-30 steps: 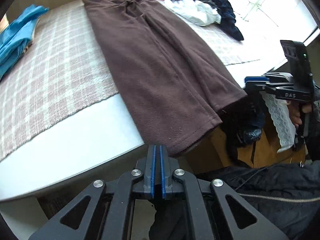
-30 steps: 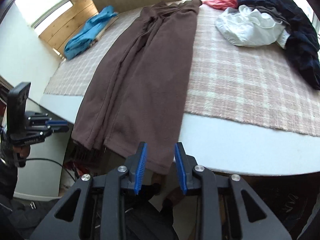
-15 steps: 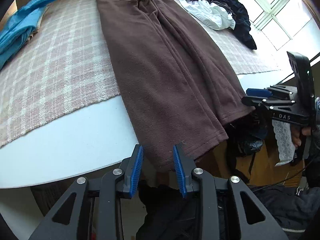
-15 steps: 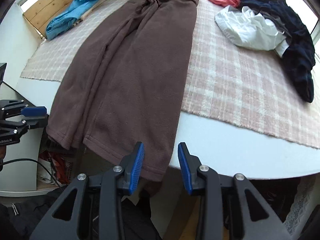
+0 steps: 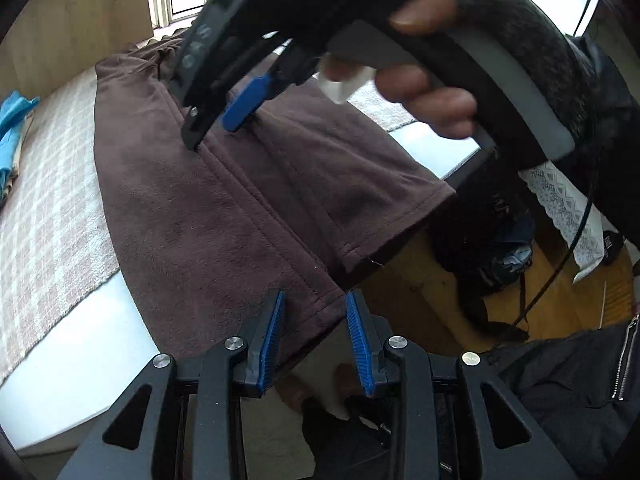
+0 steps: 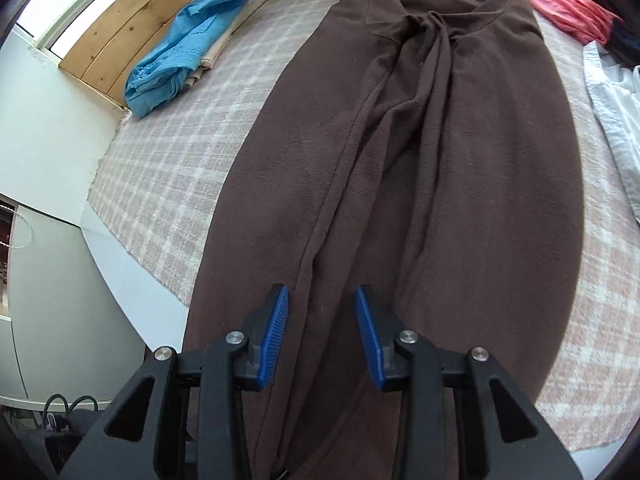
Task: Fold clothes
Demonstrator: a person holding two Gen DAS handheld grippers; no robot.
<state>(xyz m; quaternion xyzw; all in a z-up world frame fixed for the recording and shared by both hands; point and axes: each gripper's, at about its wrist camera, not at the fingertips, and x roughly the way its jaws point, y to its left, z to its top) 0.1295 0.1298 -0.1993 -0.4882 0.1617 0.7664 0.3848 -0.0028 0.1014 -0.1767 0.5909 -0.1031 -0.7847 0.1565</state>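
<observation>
Brown trousers (image 6: 440,184) lie lengthwise on a plaid blanket (image 6: 168,168), waist far, leg hems hanging over the near table edge. My left gripper (image 5: 316,340) is open at the hem of one leg (image 5: 320,308), with the hem corner between the pads and untouched. My right gripper (image 6: 320,336) is open just above the lower legs, straddling the fold between them. In the left wrist view the right gripper (image 5: 218,122), held by a hand (image 5: 424,92), hovers over the trousers (image 5: 192,208) and hides the far side of the table.
A blue garment (image 6: 188,48) lies folded at the far left. Pink and red clothes (image 6: 568,12) and a white garment (image 6: 612,112) are piled at the right. The white table edge (image 6: 120,256) curves on the left. Below are a wooden floor (image 5: 420,288) and a lace cloth (image 5: 568,208).
The left jaws went from shut to open and moved up to the trouser hem. The right gripper swung left over the trouser legs and now fills the top of the left wrist view.
</observation>
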